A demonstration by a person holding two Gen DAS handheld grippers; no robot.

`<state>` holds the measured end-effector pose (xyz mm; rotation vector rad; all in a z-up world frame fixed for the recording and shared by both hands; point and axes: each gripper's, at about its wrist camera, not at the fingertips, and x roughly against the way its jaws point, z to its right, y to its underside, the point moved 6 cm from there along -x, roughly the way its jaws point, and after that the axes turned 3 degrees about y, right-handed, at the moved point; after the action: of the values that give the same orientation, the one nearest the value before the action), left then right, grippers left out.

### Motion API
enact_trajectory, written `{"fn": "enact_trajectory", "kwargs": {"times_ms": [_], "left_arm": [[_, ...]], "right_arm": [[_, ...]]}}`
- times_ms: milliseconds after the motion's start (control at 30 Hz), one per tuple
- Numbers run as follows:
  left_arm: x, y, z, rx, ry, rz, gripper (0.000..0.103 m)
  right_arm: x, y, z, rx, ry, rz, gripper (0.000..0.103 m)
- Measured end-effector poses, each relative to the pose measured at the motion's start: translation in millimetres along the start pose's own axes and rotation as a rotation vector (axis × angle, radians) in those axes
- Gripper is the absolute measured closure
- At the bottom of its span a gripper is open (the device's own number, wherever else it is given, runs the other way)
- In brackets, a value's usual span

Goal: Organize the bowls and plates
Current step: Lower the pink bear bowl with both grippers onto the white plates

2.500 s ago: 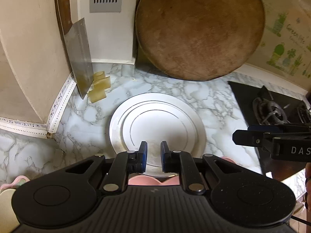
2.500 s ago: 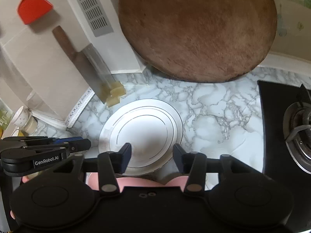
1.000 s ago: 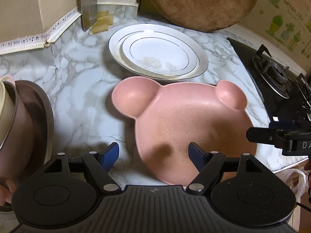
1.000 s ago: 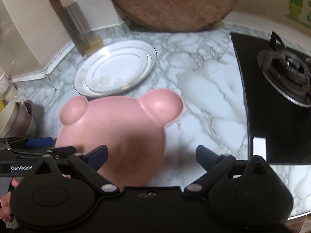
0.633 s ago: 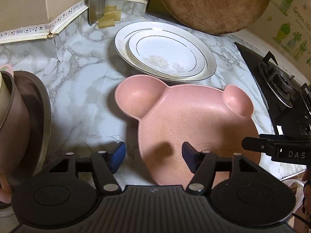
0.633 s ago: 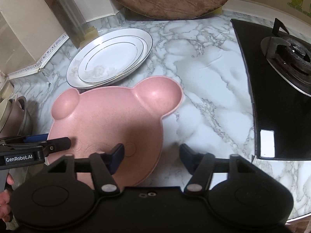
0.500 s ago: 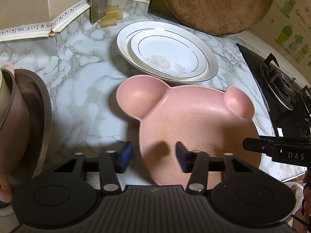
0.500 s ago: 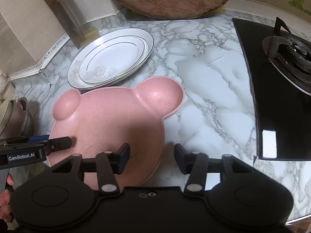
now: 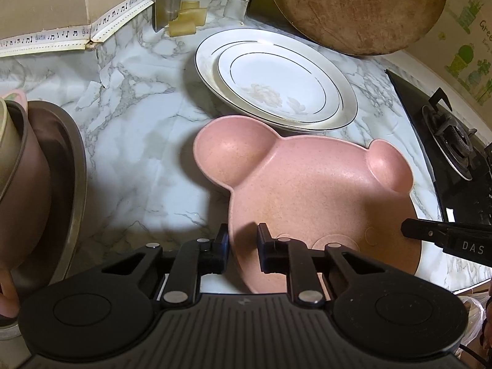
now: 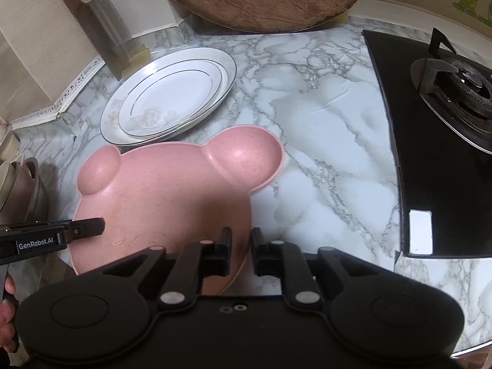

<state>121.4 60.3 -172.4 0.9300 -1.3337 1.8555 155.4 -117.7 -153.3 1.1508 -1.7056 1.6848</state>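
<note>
A pink bear-shaped plate [image 9: 307, 184] [image 10: 169, 190] lies on the marble counter, ears pointing away from me. My left gripper [image 9: 243, 243] straddles its near left rim, one finger outside and one inside. Its jaws are closing and the pads sit against the rim. My right gripper [image 10: 240, 246] is shut on the near right rim. Each gripper's tips also show in the other view: the left gripper [image 10: 87, 227], the right gripper [image 9: 410, 227]. Two stacked white plates [image 9: 276, 83] [image 10: 169, 98] with a dark line rim lie just beyond the pink plate.
Brown and beige stacked bowls [image 9: 30, 169] [image 10: 18, 184] stand at the left, with a hand below them. A gas stove [image 9: 455, 144] [image 10: 446, 123] fills the right. A round wooden board [image 9: 353, 6] and a cleaver [image 10: 101, 30] lean on the back wall.
Both grippers pulled back from over the white plates, and the pink plate now lies in front of them. Their jaws went from wide open to closed on its near rim.
</note>
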Motion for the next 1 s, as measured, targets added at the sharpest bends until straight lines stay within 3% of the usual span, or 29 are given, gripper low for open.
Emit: {"fn": "enact_trajectory", "kwargs": {"times_ms": [400,633,1000], "left_arm": [[19.8,-8.0,5.3,-0.011,0.001,0.035,0.086],[38.2,-21.2,10.8,-0.033,-0.008,0.095,0.087],[48.7,-72.4,6.8,-0.017,-0.026,0.17,0.087]], "right_arm": [[22.8,-6.1,-5.1,0.018,0.003,0.066,0.094],[37.9,-20.0,-9.4,0.033,0.0,0.115,0.094],[44.2,-68.8,-21.1,0.076,-0.017,0.202,0.094]]}}
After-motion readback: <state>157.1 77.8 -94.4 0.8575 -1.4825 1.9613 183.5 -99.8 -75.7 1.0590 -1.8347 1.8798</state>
